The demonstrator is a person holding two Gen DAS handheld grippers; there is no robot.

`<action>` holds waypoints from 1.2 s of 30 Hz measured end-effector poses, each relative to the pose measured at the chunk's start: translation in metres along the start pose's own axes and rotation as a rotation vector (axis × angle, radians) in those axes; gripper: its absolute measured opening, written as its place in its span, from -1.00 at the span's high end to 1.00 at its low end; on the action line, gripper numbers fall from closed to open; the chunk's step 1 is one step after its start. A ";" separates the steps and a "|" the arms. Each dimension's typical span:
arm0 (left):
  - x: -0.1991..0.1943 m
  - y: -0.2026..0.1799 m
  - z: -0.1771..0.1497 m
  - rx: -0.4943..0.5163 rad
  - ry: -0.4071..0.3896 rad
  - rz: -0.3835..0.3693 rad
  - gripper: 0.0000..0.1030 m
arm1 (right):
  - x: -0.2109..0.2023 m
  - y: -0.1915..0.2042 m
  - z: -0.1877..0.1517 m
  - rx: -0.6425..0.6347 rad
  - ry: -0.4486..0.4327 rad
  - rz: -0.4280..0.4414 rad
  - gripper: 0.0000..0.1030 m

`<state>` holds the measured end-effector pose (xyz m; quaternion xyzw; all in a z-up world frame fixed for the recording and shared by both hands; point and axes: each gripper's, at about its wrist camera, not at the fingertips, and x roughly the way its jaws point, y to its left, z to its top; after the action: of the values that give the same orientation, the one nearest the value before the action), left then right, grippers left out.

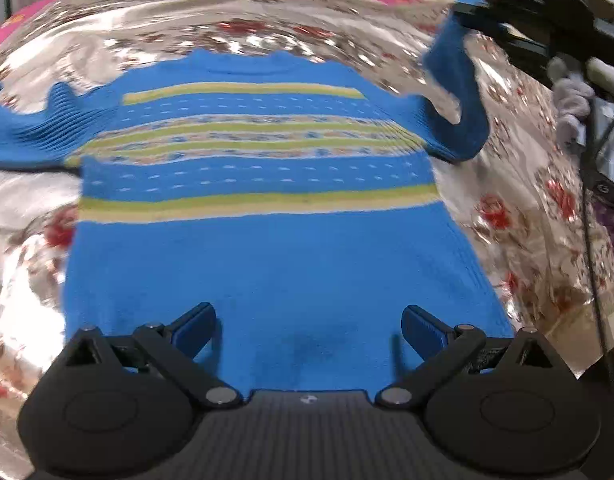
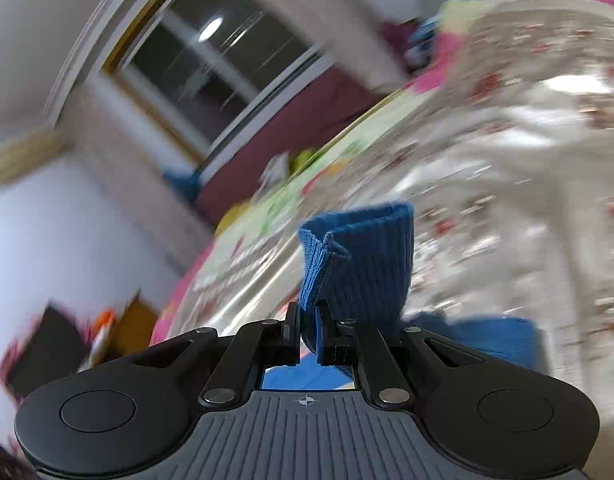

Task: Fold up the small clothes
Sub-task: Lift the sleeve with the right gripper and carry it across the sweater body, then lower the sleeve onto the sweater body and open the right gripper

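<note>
The blue sweater [image 1: 259, 208] lies flat on a surface covered by a glossy floral sheet [image 1: 519, 216] printed with red flowers; whether this is a desk or a bed cannot be told. Yellow-green stripes and patterned bands cross the sweater's chest. Its left sleeve lies spread on the sheet. Its right sleeve [image 1: 455, 96] is raised off the sheet at the far right.

The left claw [image 1: 309, 330] hangs over the near hem, fingers wide apart, nothing between them. The right claw [image 2: 307, 332] is clamped on the ribbed cuff [image 2: 359, 256] of the raised sleeve.

At the far edge of the sheet lies a pink and pale patterned cover [image 2: 267, 216]. Beyond it, in the blurred right wrist view, stand a white wall [image 2: 47, 232], a dark window [image 2: 211, 64] in a pale frame, and a maroon panel [image 2: 291, 136] below it.
</note>
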<state>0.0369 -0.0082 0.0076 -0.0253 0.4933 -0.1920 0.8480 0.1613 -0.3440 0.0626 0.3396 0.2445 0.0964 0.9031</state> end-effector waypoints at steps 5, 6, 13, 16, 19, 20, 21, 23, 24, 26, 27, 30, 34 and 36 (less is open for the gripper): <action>-0.012 0.033 -0.007 -0.059 -0.053 0.014 -1.00 | 0.062 0.075 -0.046 -0.207 0.161 0.029 0.85; -0.014 0.039 -0.009 -0.076 -0.060 0.013 -1.00 | 0.073 0.088 -0.058 -0.251 0.193 0.034 0.85; -0.020 0.064 -0.014 -0.137 -0.099 0.001 -1.00 | 0.122 0.144 -0.145 -0.545 0.382 0.021 0.85; -0.020 0.068 -0.017 -0.145 -0.108 -0.013 -1.00 | 0.129 0.147 -0.168 -0.617 0.436 0.001 0.84; -0.021 0.070 -0.019 -0.153 -0.115 -0.028 -1.00 | 0.131 0.147 -0.178 -0.634 0.461 -0.009 0.84; -0.021 0.070 -0.019 -0.156 -0.118 -0.033 -1.00 | 0.133 0.149 -0.179 -0.647 0.463 -0.010 0.84; -0.021 0.071 -0.019 -0.159 -0.119 -0.037 -1.00 | 0.133 0.151 -0.180 -0.663 0.467 -0.007 0.84; -0.020 0.072 -0.019 -0.168 -0.118 -0.045 -1.00 | 0.137 0.155 -0.184 -0.685 0.489 -0.008 0.82; -0.020 0.073 -0.019 -0.174 -0.118 -0.049 -1.00 | 0.138 0.156 -0.185 -0.685 0.488 -0.011 0.82; -0.020 0.074 -0.020 -0.184 -0.119 -0.054 -1.00 | 0.143 0.158 -0.188 -0.686 0.486 -0.012 0.83; -0.019 0.076 -0.020 -0.187 -0.119 -0.055 -1.00 | 0.144 0.159 -0.189 -0.687 0.479 -0.023 0.83; -0.019 0.076 -0.021 -0.193 -0.119 -0.056 -1.00 | 0.147 0.160 -0.188 -0.668 0.471 -0.026 0.84; -0.019 0.076 -0.021 -0.193 -0.114 -0.058 -1.00 | 0.151 0.159 -0.190 -0.669 0.524 -0.019 0.76; -0.019 0.076 -0.021 -0.192 -0.114 -0.058 -1.00 | 0.148 0.156 -0.187 -0.637 0.541 0.011 0.74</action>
<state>0.0334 0.0714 -0.0050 -0.1314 0.4596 -0.1667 0.8624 0.1928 -0.0702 -0.0117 0.0070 0.4291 0.2577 0.8657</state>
